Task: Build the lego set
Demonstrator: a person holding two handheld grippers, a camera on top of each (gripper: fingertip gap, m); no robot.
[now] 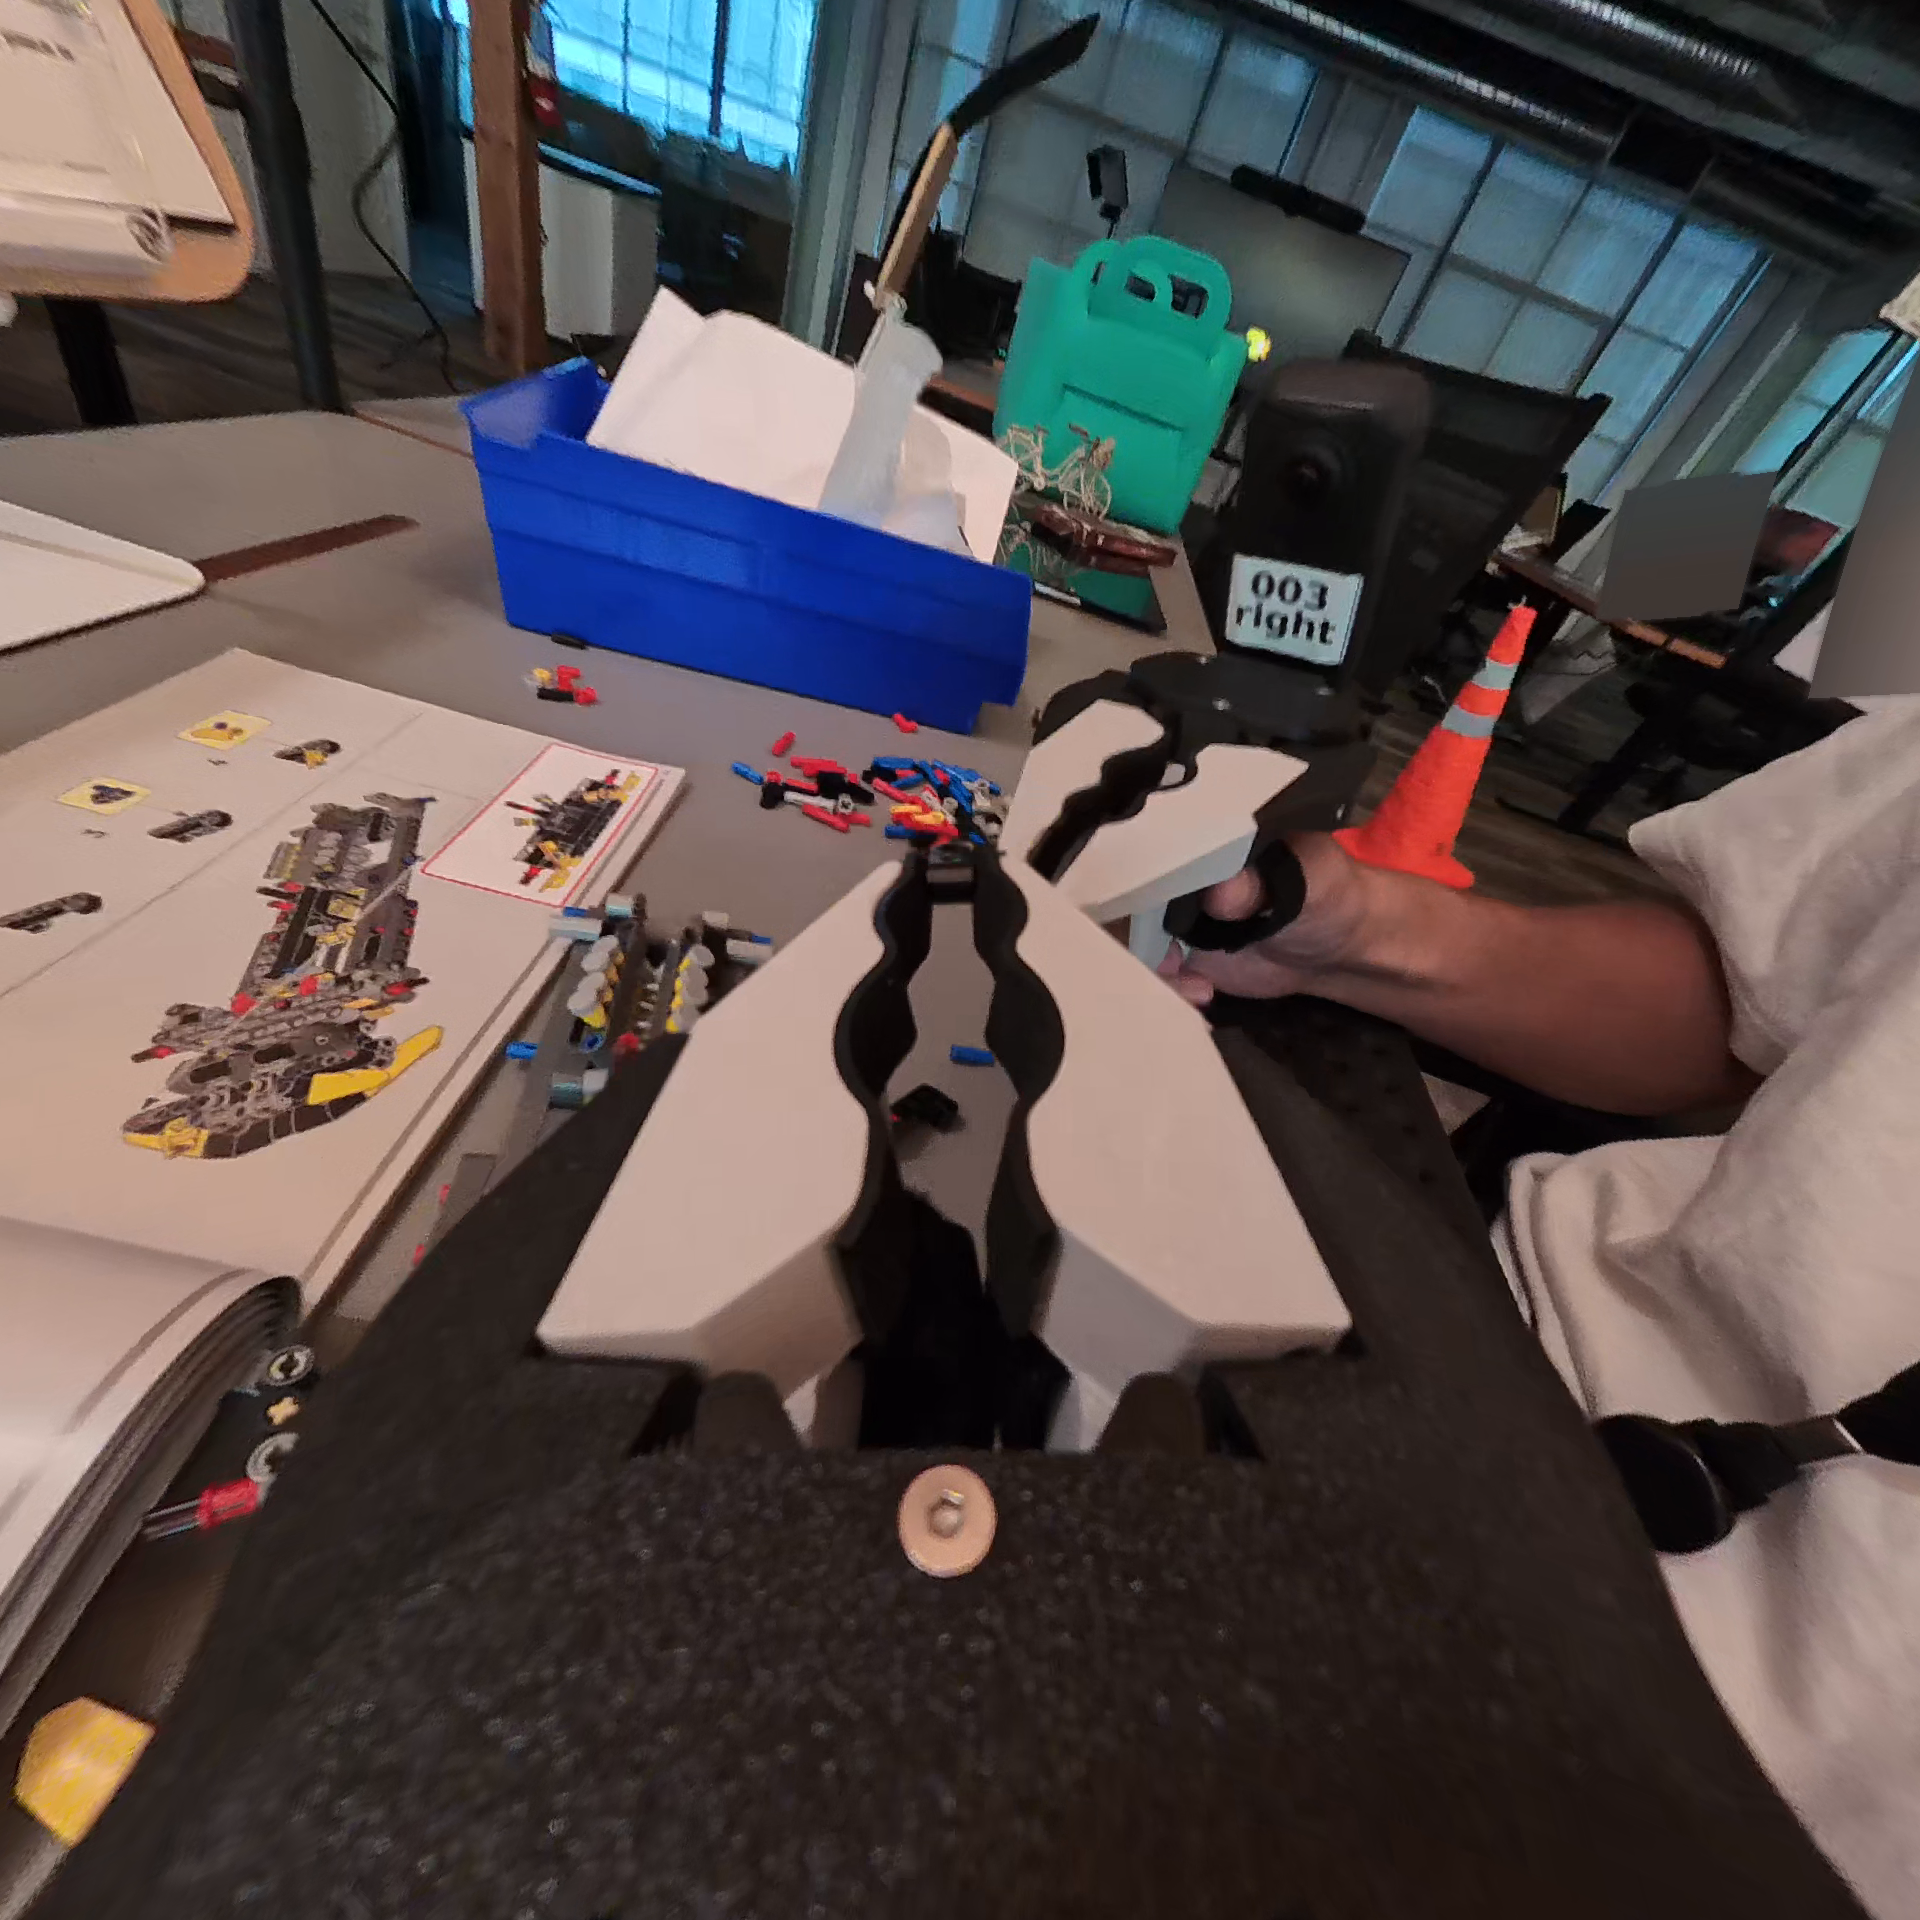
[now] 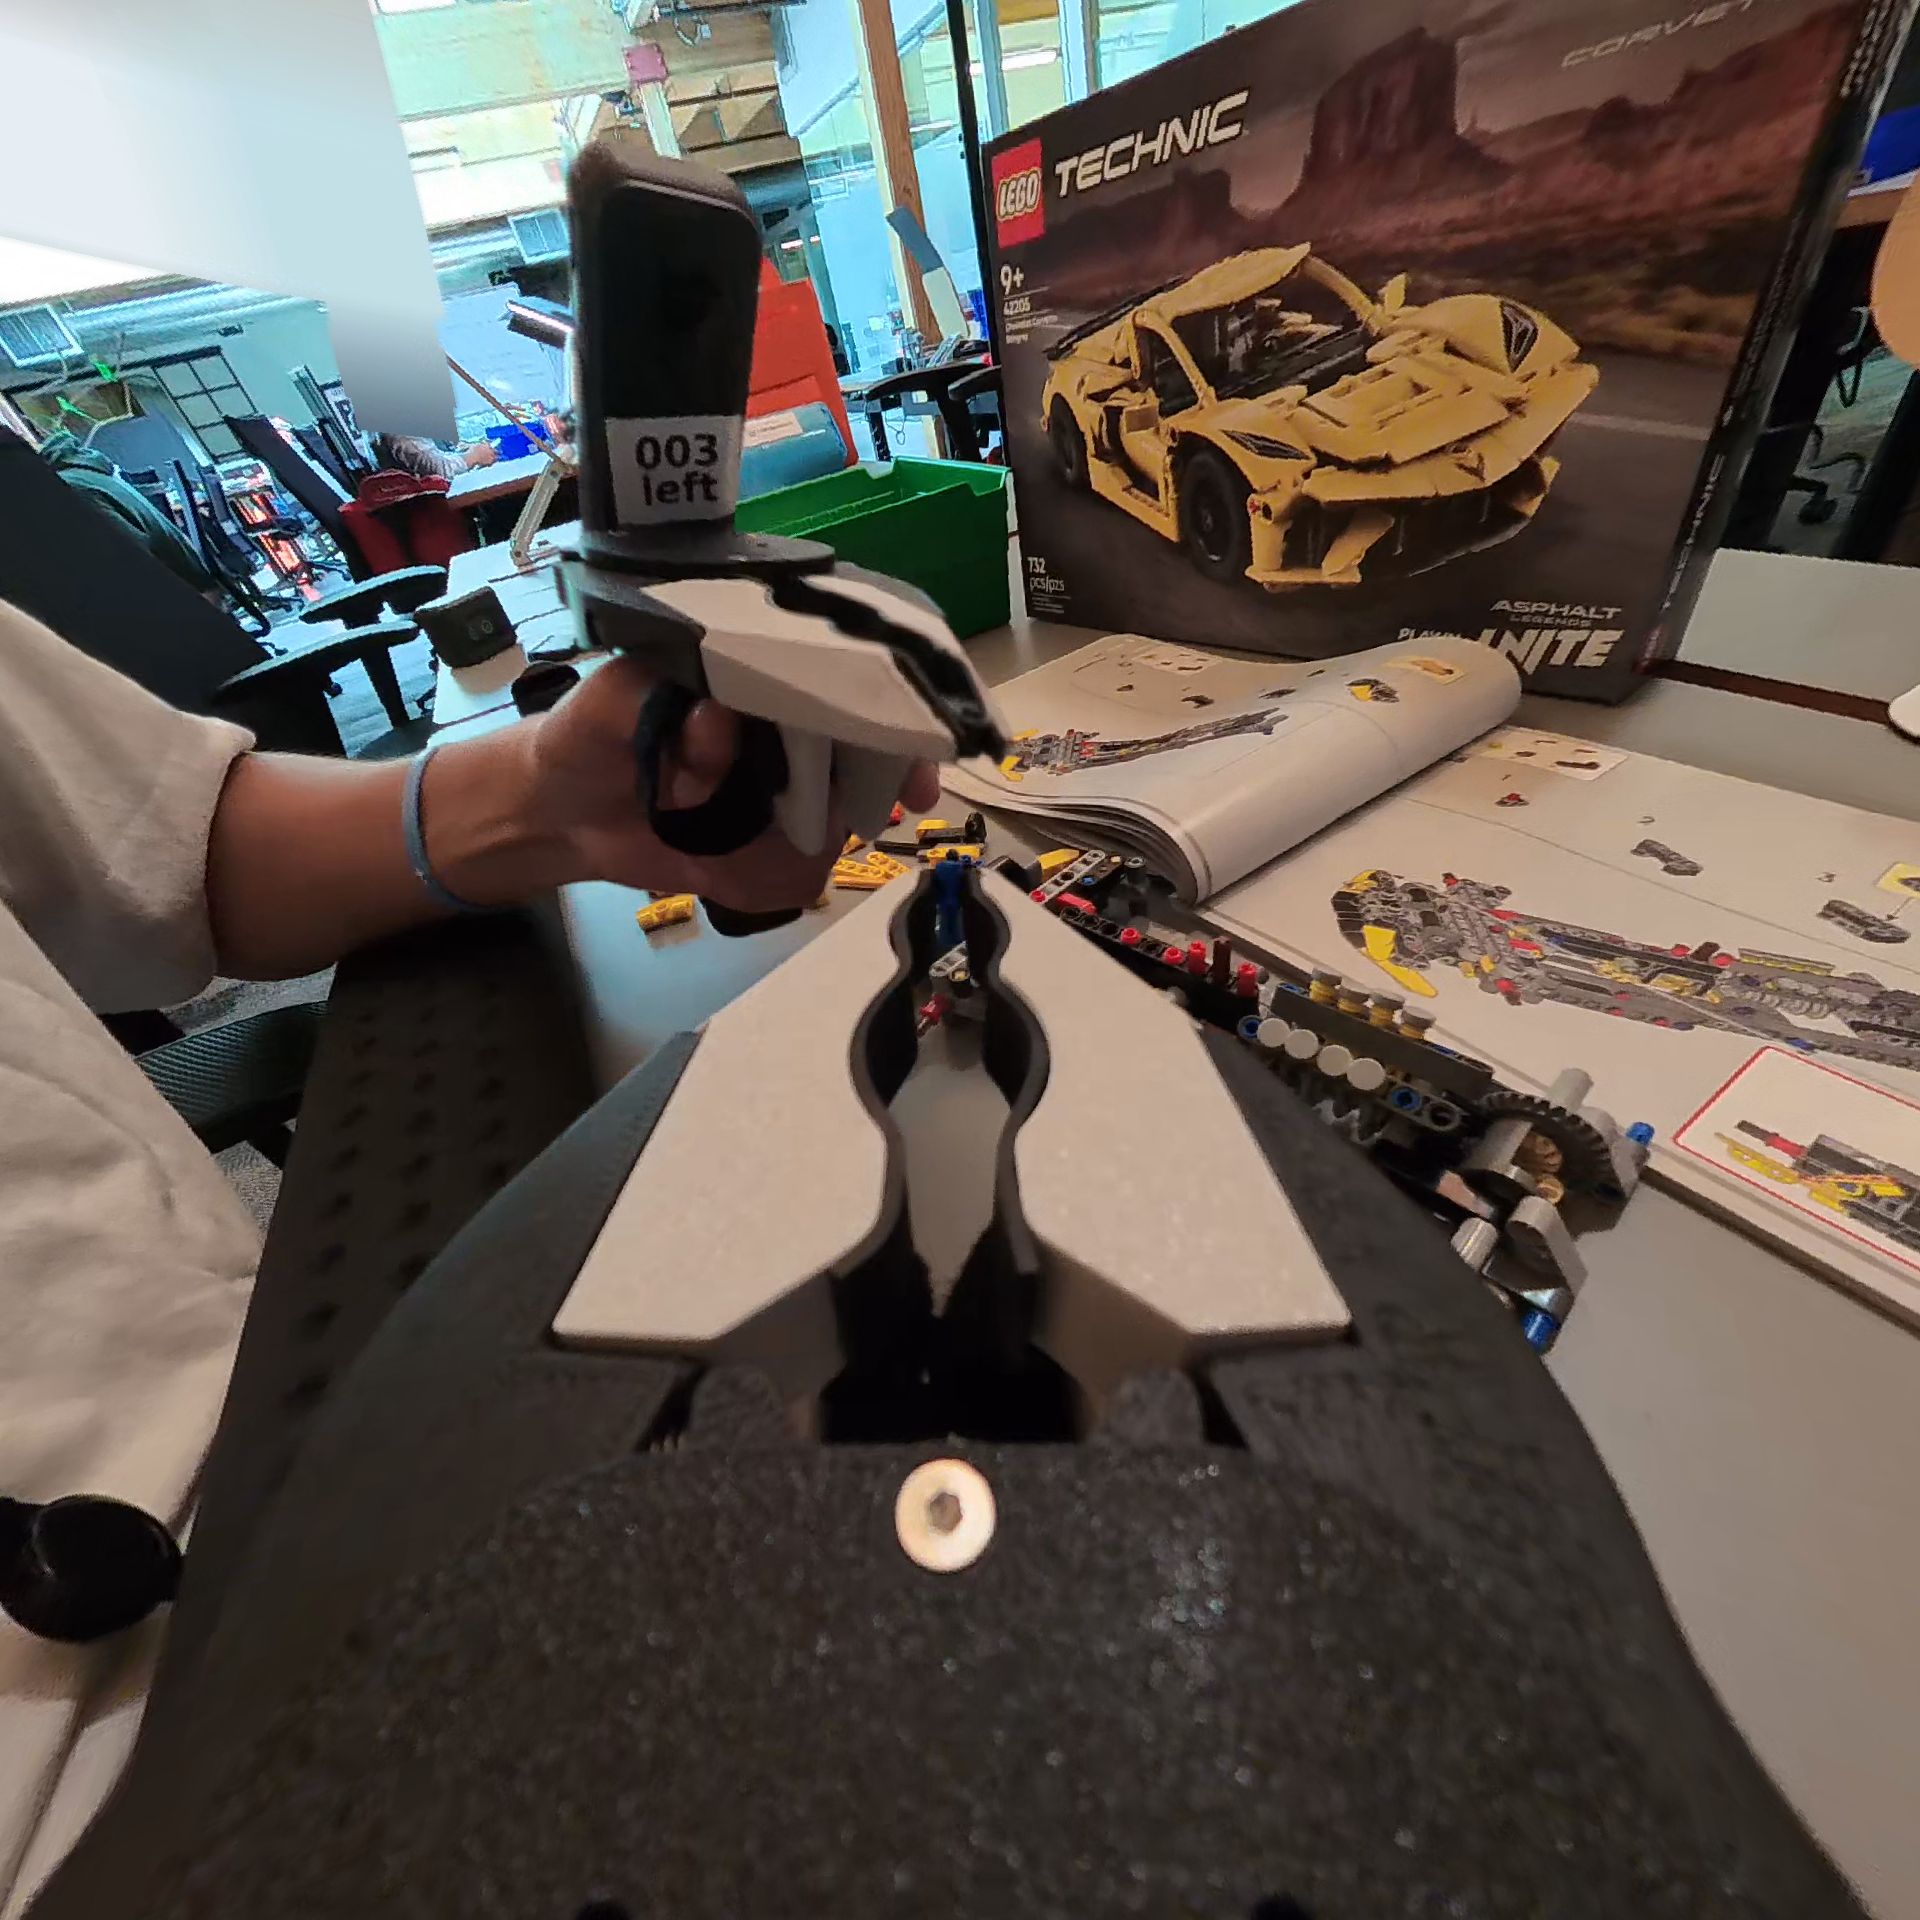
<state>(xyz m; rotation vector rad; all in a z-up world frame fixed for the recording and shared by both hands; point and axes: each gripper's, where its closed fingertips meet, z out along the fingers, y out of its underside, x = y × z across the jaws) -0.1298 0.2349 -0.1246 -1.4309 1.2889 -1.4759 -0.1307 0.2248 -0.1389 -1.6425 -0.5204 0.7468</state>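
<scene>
My left gripper (image 1: 951,862) is held above the table with its jaws nearly together on a small grey lego piece (image 1: 947,864); it also shows in the right wrist view (image 2: 982,732). My right gripper (image 2: 951,883) is shut on a small blue lego piece (image 2: 948,896), with a grey connector (image 2: 954,966) seen just below it. In the left wrist view it (image 1: 1049,847) hangs over the pile of loose red, blue and yellow pieces (image 1: 883,795). The part-built dark chassis (image 2: 1403,1081) lies beside the open instruction booklet (image 2: 1558,883), also in the left wrist view (image 1: 634,977).
A blue bin (image 1: 748,582) with white paper stands behind the pile. An orange cone (image 1: 1455,769) and green bag (image 1: 1122,384) are farther back. The set's box (image 2: 1403,343) and a green bin (image 2: 904,530) stand behind the booklet. Loose yellow pieces (image 2: 665,912) lie under the left hand. The grippers are tip to tip, or close to it.
</scene>
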